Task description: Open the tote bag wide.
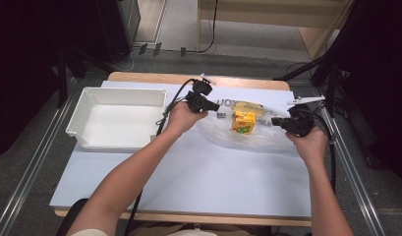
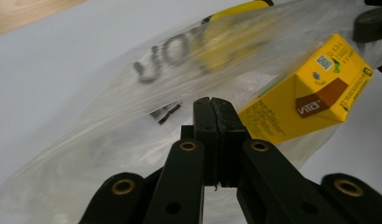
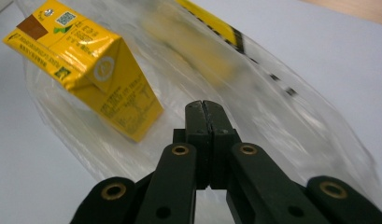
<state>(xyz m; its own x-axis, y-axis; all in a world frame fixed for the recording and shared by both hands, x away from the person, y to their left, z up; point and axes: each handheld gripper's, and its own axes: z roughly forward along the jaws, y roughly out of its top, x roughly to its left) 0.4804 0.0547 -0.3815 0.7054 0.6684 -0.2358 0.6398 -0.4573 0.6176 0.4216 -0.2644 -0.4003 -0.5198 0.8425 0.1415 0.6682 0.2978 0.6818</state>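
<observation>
Left gripper (image 2: 211, 105) jaws pinch clear bag (image 2: 132, 121) (print blurred); carton (image 2: 310, 95) inside.

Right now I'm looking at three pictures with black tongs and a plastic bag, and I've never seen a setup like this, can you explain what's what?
A person sits at a table and holds a hand tool with two black jaws in each hand. The wide picture is taken from above. There the left gripper and the right gripper each pinch an edge of a clear plastic bag. The other two pictures come from cameras riding on the tools and look along their closed jaws. Inside the bag are a yellow drink carton and something else yellow, too blurred to name. A white bin sits on the table to the left.
</observation>
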